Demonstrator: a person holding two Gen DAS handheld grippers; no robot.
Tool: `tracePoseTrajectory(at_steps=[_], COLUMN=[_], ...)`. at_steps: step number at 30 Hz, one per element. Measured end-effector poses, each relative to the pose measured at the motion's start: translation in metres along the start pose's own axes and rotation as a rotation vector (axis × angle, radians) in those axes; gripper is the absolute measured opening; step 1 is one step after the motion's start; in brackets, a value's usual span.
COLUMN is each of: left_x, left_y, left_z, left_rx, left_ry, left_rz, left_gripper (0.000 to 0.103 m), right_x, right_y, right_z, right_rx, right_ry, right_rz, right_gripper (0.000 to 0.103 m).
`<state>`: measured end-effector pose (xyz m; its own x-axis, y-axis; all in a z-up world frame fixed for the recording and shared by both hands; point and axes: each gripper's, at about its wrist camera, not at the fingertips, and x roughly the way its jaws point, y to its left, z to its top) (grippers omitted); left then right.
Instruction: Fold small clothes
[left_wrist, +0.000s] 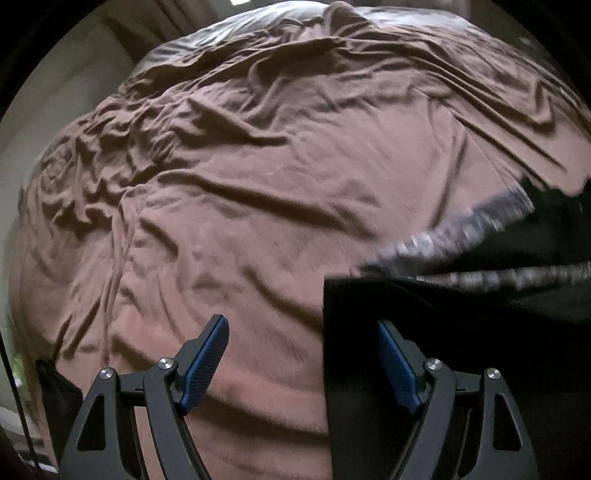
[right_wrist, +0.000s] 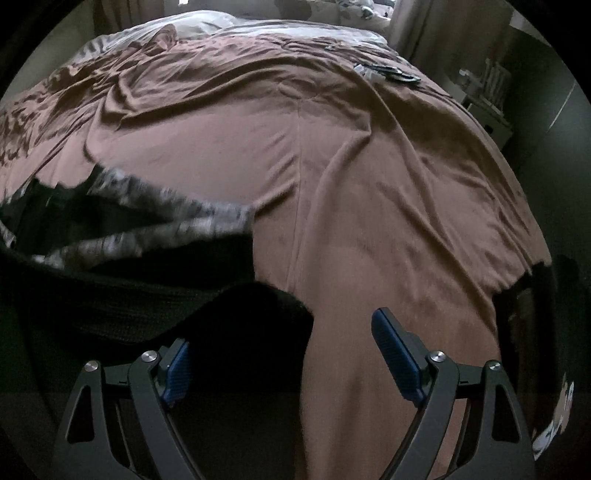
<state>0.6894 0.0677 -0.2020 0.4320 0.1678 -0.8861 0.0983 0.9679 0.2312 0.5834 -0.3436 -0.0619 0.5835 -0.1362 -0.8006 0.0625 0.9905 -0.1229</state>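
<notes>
A small black garment (left_wrist: 461, 314) with a grey patterned band (left_wrist: 454, 229) lies on the brown bedsheet (left_wrist: 258, 184), at the right of the left wrist view. My left gripper (left_wrist: 303, 325) is open; its right finger (left_wrist: 397, 363) is over the garment's left edge and its left finger is over bare sheet. In the right wrist view the same garment (right_wrist: 129, 295) lies at the left with the band (right_wrist: 177, 218) blurred. My right gripper (right_wrist: 280, 332) is open; its left finger (right_wrist: 177, 373) is over the black cloth, its right finger over the sheet (right_wrist: 369, 184).
The wrinkled brown sheet covers a wide bed. Small dark items (right_wrist: 391, 74) lie near the bed's far right edge. A white shelf unit (right_wrist: 484, 96) stands beside the bed at right. A dark object (left_wrist: 59, 398) sits at the bed's near left edge.
</notes>
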Motion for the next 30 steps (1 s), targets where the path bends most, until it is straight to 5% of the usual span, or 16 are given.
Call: tracePoseTrajectory(at_steps=[6, 10, 14, 19, 23, 26, 30], left_x=[-0.009, -0.023, -0.021, -0.004, 0.007, 0.002, -0.008], left_y=[0.028, 0.032, 0.027, 0.019, 0.013, 0.01, 0.012], left_z=[0.014, 0.011, 0.005, -0.001, -0.005, -0.006, -0.006], left_rx=[-0.167, -0.173, -0.167, -0.157, -0.152, -0.147, -0.148], left_ry=[-0.041, -0.08, -0.053, -0.001, 0.017, -0.01, -0.037], left_rz=[-0.022, -0.12, -0.212, -0.264, -0.3, -0.314, -0.302], left_gripper=[0.081, 0.076, 0.053, 0.043, 0.026, 0.009, 0.006], right_x=[0.004, -0.003, -0.009, -0.006, 0.0, 0.011, 0.011], right_y=[-0.011, -0.017, -0.023, -0.037, -0.041, -0.043, -0.045], right_z=[0.019, 0.019, 0.01, 0.001, 0.001, 0.003, 0.003], right_rx=[0.097, 0.122, 0.121, 0.163, 0.159, 0.164, 0.181], right_ry=[-0.041, -0.063, -0.067, -0.034, -0.019, 0.005, 0.001], right_rz=[0.012, 0.048, 0.085, 0.188, 0.238, 0.241, 0.237], right_gripper=[0.066, 0.062, 0.053, 0.042, 0.036, 0.02, 0.007])
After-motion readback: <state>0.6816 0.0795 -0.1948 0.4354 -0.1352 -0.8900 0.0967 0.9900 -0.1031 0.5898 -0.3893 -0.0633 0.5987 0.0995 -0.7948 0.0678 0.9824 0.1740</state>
